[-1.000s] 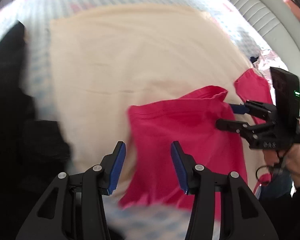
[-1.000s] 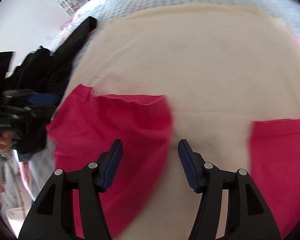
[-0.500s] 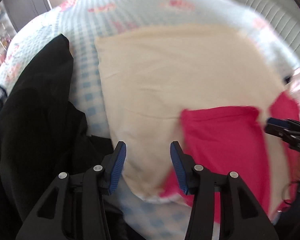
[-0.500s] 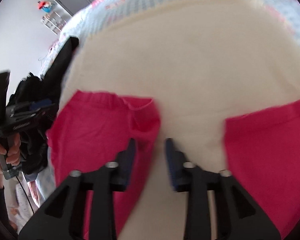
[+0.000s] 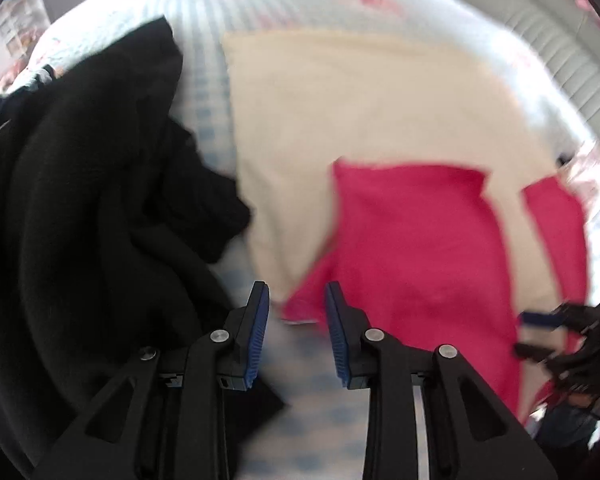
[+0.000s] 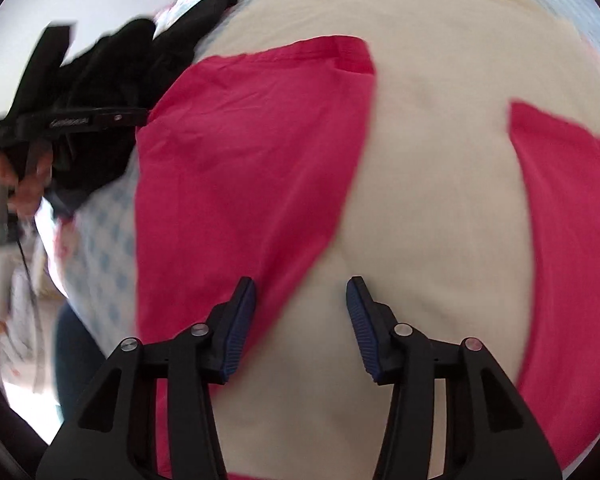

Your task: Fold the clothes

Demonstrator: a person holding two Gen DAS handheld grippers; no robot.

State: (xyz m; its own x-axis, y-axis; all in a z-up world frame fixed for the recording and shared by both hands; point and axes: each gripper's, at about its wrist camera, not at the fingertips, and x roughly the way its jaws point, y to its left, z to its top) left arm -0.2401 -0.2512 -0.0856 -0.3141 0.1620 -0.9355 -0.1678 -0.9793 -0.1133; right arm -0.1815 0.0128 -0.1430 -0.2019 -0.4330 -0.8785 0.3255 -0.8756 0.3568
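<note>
A pink garment lies spread on a cream cloth on the bed. In the right wrist view its larger part is at the left and a second part at the right, with cream cloth between. My left gripper is open and empty, hovering by the garment's near left corner. My right gripper is open and empty above the larger part's lower edge. The right gripper shows in the left wrist view, and the left gripper shows in the right wrist view.
A pile of black clothes lies at the left, beside the cream cloth; it shows in the right wrist view. The bed has a blue-checked sheet. A grey padded headboard is at the far right.
My right gripper closed partly near the garment's fold, then opened wide again and drew back. My left gripper swung left and back toward the garment's near left corner, bringing the black pile into view.
</note>
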